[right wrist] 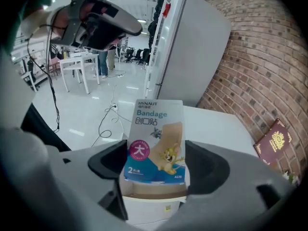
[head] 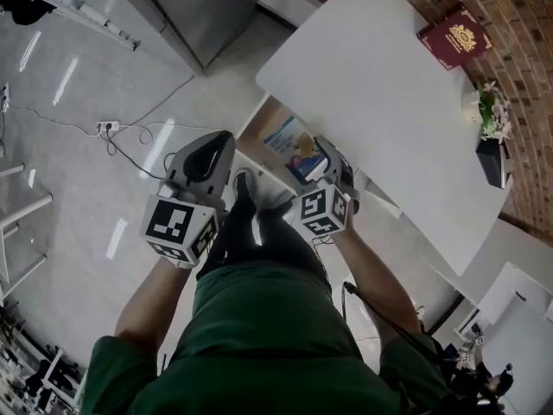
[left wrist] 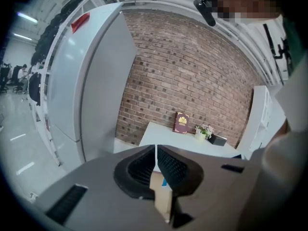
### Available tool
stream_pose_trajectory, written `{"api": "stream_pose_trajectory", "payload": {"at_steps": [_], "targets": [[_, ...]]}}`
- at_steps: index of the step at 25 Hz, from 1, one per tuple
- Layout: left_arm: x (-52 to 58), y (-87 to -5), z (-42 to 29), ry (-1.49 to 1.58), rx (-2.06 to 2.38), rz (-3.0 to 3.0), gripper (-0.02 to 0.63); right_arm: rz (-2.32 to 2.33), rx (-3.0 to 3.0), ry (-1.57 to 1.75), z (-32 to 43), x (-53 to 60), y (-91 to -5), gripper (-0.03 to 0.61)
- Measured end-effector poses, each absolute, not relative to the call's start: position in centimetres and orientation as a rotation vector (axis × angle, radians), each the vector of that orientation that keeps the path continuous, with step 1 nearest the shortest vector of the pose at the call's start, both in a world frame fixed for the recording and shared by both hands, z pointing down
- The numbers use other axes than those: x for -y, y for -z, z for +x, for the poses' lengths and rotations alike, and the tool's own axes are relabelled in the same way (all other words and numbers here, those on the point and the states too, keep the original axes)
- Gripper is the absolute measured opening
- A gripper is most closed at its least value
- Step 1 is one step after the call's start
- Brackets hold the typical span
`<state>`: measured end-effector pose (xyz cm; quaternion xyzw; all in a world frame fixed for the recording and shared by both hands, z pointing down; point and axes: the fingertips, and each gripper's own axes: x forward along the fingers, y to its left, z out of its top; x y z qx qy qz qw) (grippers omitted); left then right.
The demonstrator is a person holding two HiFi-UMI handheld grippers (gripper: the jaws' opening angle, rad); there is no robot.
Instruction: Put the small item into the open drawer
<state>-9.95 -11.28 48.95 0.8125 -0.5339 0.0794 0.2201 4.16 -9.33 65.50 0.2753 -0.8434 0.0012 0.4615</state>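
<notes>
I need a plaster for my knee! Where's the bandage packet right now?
The bandage packet is clamped between the jaws of the right gripper, over the open drawer next to the white table.

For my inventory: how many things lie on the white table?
3, all by the brick wall: dark red book, small white flower pot, black box. None seems hidden.

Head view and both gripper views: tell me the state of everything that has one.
Left gripper: shut, empty.
Right gripper: shut on blue bandage packet.
Blue bandage packet: held upright, above the drawer.
Wood-lined drawer: open.
Dark red book: closed.
</notes>
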Motion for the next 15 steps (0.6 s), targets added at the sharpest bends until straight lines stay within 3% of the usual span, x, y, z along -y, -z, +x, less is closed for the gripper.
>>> {"api": "stream_pose_trajectory", "payload": {"at_steps": [15], "targets": [[6.9, -54.0, -11.7, -0.366, 1.515, 2.131, 0.012, 0.600, 1.902, -0.039, 3.6, 8.7, -78.5, 0.378]]}}
